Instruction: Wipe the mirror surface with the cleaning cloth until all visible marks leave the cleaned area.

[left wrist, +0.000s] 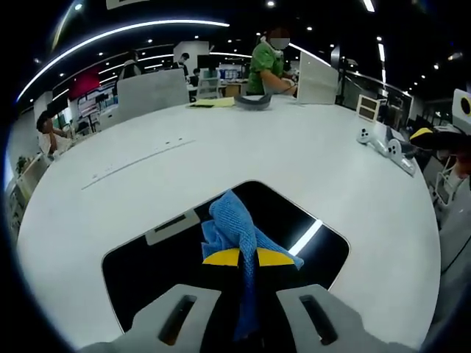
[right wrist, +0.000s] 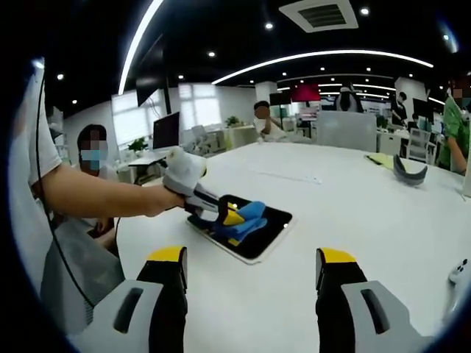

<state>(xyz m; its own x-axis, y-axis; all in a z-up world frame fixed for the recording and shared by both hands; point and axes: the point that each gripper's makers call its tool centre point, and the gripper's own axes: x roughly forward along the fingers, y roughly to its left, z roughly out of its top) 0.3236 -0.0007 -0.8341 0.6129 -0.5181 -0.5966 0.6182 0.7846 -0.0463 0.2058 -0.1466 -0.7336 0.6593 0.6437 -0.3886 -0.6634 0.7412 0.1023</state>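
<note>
Left claw (left wrist: pixel 246 259) was clamped on a blue cleaning cloth (left wrist: pixel 234 223), its yellow-tipped jaws pinched together around the fabric. The cloth bunched up ahead of the jaws and a strip of it trailed back between them. Cloth rested on the mirror (left wrist: pixel 140 261), a dark rectangular panel with rounded corners and a pale frame, lying flat on the white counter (left wrist: pixel 294 162). A bright streak of reflected ceiling light crossed the glass to the right of the cloth.

From the right gripper view, the left claw (right wrist: pixel 234 215) was seen held in a person's hand (right wrist: pixel 163 200), bare forearm reaching in from the left, with the cloth (right wrist: pixel 249 215) pressed on the mirror (right wrist: pixel 259 239) near its middle. Right claw (right wrist: pixel 250 283) hung over the bare counter (right wrist: pixel 353 213) near the mirror, jaws spread wide apart and holding nothing.

Farther along the counter: a yellow sheet (left wrist: pixel 211 104), a dark curved object (left wrist: pixel 254 101), and white devices (left wrist: pixel 386 143) by the right edge. Several people sat or stood at the far side of the counter. Marks on the glass could not be made out.
</note>
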